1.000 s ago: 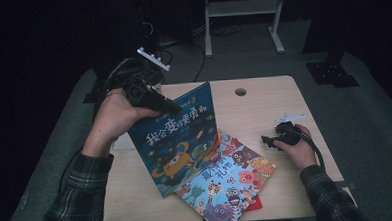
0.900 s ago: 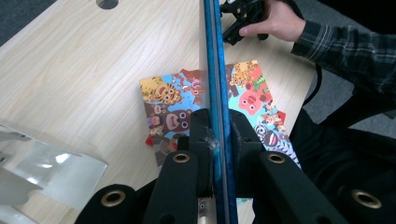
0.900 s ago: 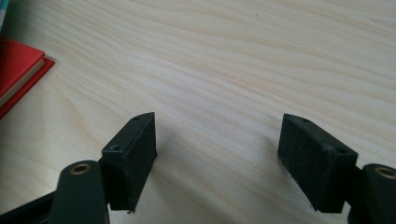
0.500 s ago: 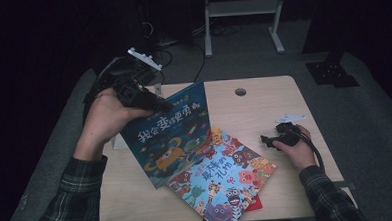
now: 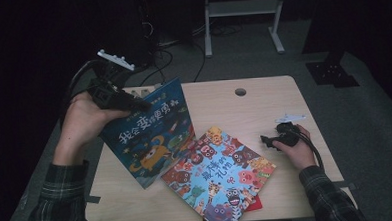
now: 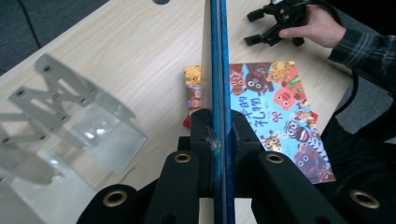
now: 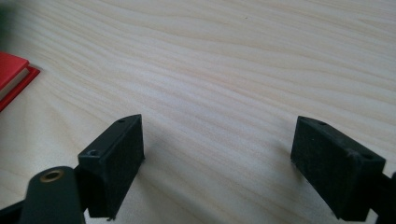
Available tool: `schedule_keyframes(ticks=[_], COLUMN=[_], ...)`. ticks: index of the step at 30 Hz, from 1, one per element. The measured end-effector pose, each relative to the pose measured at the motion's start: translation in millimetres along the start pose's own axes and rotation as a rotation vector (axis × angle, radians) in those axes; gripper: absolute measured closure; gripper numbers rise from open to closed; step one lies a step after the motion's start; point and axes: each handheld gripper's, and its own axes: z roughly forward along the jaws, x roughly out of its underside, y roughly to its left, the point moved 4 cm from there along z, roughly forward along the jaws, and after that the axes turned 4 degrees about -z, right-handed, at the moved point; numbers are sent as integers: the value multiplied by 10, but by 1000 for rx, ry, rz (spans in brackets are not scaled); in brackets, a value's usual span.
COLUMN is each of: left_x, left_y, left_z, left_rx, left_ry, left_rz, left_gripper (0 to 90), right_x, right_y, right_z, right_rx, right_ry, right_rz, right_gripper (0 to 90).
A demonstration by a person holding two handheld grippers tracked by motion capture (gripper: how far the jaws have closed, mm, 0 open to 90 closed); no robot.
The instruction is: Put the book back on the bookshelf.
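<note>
Left gripper (image 5: 133, 100) pinches blue book (image 5: 150, 137) at its top edge, upper left, long axis tilted toward lower right; right gripper (image 5: 268, 141) spread, jaws just opening, nothing between.

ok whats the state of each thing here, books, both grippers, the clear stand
blue book: closed, lifted and tilted, clamped by its top edge
left gripper: shut on the blue book
right gripper: open, nothing between the jaws, just above the table; jaws have just been opening
colourful animal book: closed, lying flat
red book: flat, mostly under the colourful animal book
clear stand: on the table, untouched
</note>
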Motion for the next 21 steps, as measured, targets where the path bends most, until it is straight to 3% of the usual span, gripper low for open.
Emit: schedule_keyframes(ticks=[21], left_x=[500], left_y=[418], left_z=[-337], left_rx=[-76], left_ry=[-9], left_rz=[-124], left_gripper=[827], right_x=[0], right_y=[0], right_z=[0], right_rx=[0], right_ry=[0], right_rz=[0], right_gripper=[160])
